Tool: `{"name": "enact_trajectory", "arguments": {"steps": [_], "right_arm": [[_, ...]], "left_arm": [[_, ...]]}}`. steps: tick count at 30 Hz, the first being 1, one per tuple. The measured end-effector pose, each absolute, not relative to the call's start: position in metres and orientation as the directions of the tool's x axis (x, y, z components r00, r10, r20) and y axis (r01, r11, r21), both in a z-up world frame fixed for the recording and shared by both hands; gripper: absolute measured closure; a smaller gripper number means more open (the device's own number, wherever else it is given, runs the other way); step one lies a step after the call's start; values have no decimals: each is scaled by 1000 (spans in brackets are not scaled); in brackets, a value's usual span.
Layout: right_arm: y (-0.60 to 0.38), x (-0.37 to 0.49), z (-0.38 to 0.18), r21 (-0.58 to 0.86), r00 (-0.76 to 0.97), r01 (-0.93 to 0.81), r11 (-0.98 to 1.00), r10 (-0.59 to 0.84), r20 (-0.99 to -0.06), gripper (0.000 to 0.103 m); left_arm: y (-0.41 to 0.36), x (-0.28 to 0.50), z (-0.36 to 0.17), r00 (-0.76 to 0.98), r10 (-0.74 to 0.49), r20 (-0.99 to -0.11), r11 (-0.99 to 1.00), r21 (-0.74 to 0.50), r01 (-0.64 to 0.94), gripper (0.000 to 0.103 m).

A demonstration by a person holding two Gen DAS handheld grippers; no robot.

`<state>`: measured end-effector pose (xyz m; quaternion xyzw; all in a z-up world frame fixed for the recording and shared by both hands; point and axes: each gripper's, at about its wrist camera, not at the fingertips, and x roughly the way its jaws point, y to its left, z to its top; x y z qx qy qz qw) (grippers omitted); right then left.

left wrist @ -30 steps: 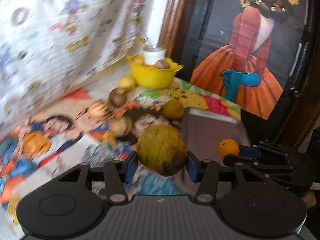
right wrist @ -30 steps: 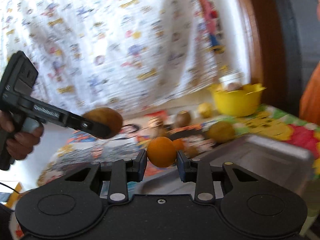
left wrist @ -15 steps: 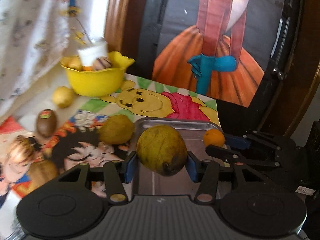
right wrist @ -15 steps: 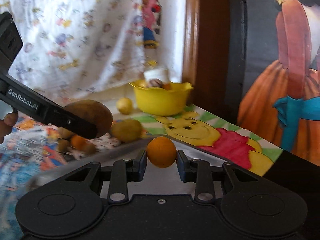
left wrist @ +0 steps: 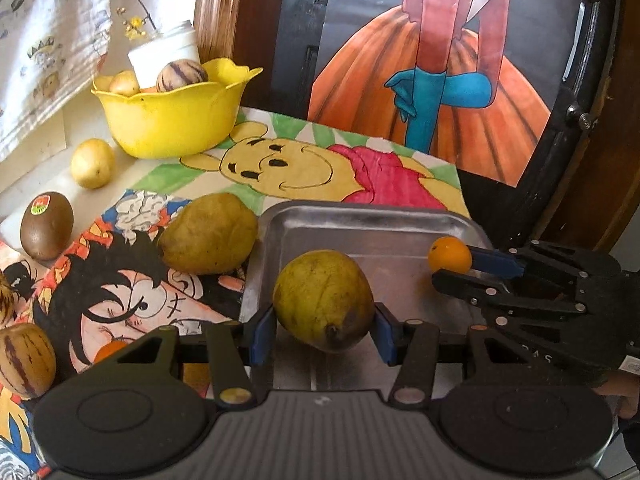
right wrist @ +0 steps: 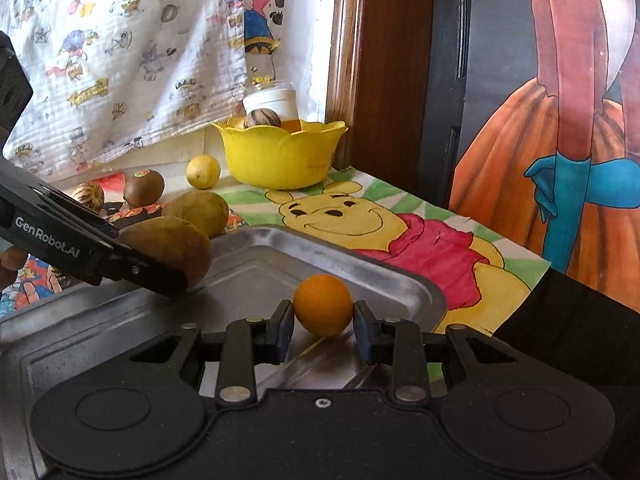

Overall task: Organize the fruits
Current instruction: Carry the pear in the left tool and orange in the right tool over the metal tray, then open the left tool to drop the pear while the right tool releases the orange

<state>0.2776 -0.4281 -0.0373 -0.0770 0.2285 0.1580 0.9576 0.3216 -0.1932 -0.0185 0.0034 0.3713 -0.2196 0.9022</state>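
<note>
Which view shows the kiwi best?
Left wrist: the kiwi stands large and unblocked, sticker visible, left of the tray. In the right wrist view it is small and distant, behind the left gripper.

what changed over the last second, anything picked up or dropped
Both grippers swung from the fruit-strewn mat to above the metal tray. The left gripper still clamps the yellow-green pear, and the right gripper still clamps the small orange. Nothing was let go. The yellow bowl and loose fruit look unmoved.

Silver tray point(left wrist: 360, 224), yellow scalloped bowl point(left wrist: 172, 120), small orange fruit point(right wrist: 323, 304), yellow-green pear point(left wrist: 324, 300), brown kiwi point(left wrist: 47, 226).
</note>
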Motion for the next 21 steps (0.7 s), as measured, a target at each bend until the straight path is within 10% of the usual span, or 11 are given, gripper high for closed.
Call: {"name": "enact_trajectory", "arguments": {"steps": [14, 21], "right_arm": [[-425, 258, -29, -64, 864, -298, 952, 241, -442, 50], [-415, 219, -8, -49, 880, -276, 960, 232, -415, 27]], "left_arm": [[-190, 315, -21, 607, -398, -688, 901, -168, 401, 45], [-169, 282, -1, 685, -394, -614, 913, -173, 370, 21]]}}
